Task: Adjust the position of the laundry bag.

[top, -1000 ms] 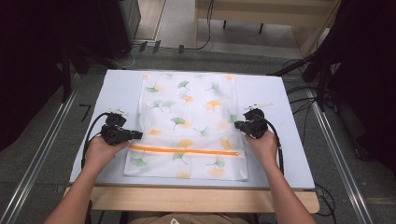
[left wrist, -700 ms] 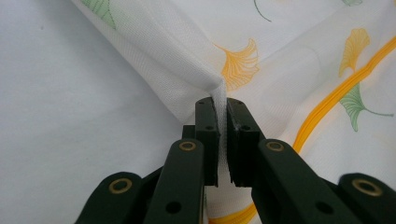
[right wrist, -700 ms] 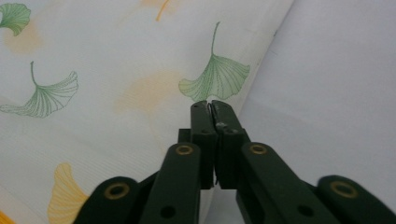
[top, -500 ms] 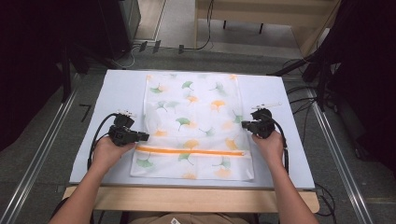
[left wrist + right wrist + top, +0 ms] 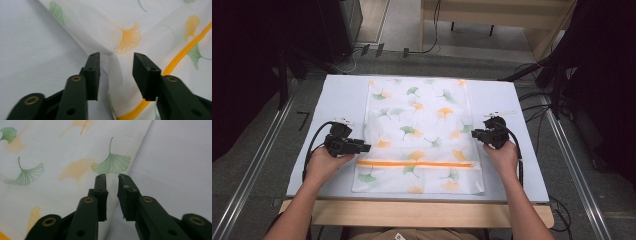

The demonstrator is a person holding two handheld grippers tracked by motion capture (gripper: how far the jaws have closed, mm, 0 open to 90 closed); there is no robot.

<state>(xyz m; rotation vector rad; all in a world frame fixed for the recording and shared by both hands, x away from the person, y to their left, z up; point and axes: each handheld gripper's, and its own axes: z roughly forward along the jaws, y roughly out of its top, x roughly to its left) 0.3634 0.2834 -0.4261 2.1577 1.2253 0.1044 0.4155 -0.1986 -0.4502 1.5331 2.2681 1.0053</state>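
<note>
Our left hand-held gripper [image 5: 116, 62] and right hand-held gripper [image 5: 111, 178] have just been opening, releasing the white mesh zip bag with ginkgo-leaf print [image 5: 419, 130]; it lies flat on the pale tabletop [image 5: 337, 95], so we judge the laying-out done.

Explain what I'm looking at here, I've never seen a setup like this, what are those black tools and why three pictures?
A person sits at a table and holds a hand tool with two black jaws in each hand. The wide picture comes from a camera above, looking down. The other two come from small cameras riding on each tool, looking along its jaws. On the table lies a flat white mesh bag printed with green and orange leaves, with an orange zipper across it. The left gripper sits at the bag's left edge, the right gripper at its right edge. Both have just been opening: the jaws stand apart, with a raised fold of mesh between the left pair, so nothing is gripped now.
</note>
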